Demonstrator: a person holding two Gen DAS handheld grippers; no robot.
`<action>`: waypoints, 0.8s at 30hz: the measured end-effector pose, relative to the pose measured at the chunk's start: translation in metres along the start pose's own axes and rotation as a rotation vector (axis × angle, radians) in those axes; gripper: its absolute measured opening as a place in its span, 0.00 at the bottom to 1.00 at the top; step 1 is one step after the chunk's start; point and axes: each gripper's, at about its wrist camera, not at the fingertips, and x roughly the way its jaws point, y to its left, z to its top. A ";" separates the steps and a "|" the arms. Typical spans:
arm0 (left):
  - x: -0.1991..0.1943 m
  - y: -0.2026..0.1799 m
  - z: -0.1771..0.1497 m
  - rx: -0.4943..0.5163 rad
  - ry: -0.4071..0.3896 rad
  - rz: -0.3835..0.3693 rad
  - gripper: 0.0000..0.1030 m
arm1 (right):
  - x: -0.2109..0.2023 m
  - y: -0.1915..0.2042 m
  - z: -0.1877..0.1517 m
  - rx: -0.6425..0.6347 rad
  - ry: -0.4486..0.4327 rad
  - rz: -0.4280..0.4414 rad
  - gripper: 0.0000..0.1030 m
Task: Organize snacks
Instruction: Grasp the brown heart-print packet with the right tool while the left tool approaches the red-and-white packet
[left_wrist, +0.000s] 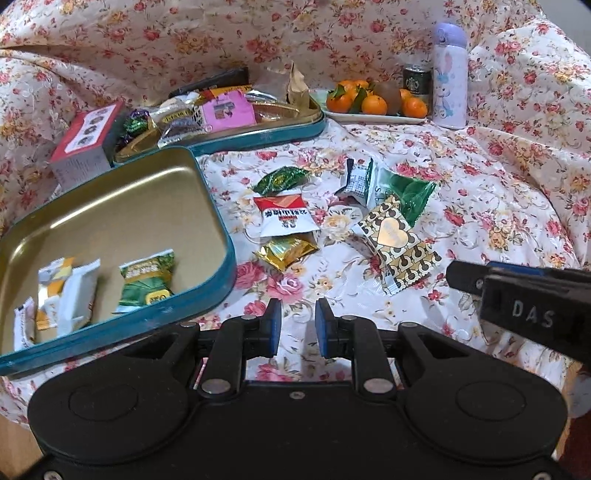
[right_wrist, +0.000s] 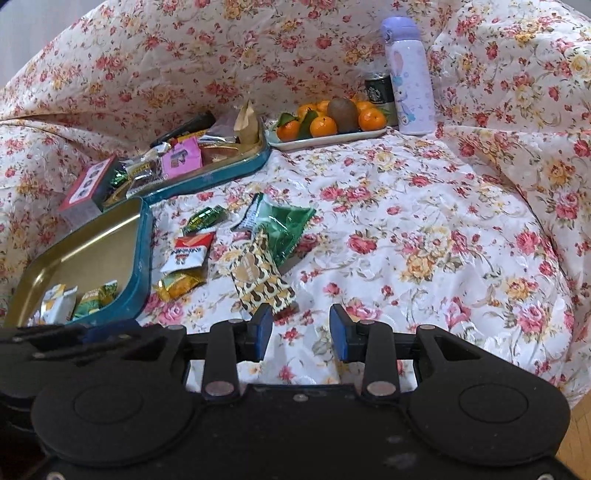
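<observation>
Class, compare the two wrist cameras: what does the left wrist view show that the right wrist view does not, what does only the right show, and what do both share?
Only the left wrist view: the left gripper with its jaws apart and nothing between them, and the whole floor of the near teal tin, down to a small white packet in its near corner.

Only the right wrist view: the right gripper, jaws apart and empty, and a wide bare stretch of floral cloth.

Both: the heart-patterned packet, the plate of fruit, and the lilac bottle.

Floral cloth (right_wrist: 424, 229) draped over furniture; wood floor (right_wrist: 576, 443).
</observation>
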 end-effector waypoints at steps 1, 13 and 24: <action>0.002 0.000 -0.001 -0.005 0.004 0.001 0.28 | 0.000 0.001 0.001 -0.006 -0.004 0.007 0.38; 0.017 -0.002 -0.011 -0.007 0.023 0.031 0.29 | 0.023 0.020 0.017 -0.117 -0.019 0.062 0.49; 0.017 -0.004 -0.012 0.014 0.023 0.038 0.29 | 0.059 0.026 0.017 -0.191 0.030 0.052 0.52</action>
